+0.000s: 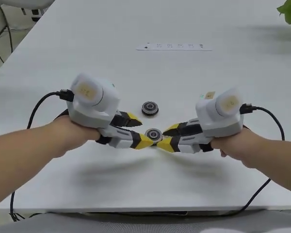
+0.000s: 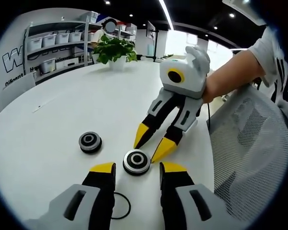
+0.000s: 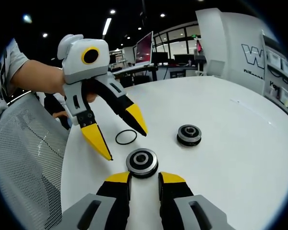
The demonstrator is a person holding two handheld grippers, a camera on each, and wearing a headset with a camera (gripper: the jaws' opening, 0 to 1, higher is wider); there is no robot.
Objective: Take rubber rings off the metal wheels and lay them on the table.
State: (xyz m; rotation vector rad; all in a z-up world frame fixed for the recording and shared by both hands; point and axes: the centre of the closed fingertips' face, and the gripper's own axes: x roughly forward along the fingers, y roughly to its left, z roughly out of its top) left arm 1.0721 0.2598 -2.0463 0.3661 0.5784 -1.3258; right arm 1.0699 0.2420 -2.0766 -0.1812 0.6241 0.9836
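With the wheel (image 1: 153, 134) lying on the bench (image 1: 136, 29) between the released left claw (image 2: 138, 168) and released right claw (image 3: 144, 178), one should probably clamp it steady while the other peels its rubber off toward the loose ring (image 3: 126, 137).

An open-plan office or lab, shown by a long white table (image 1: 136, 29), shelves (image 2: 50, 45) of storage bins, a potted plant (image 2: 114, 48), a monitor (image 3: 144, 48) on a desk, a mesh chair (image 2: 249, 143), large wall lettering (image 3: 255, 52) and ceiling lights (image 3: 107, 25).
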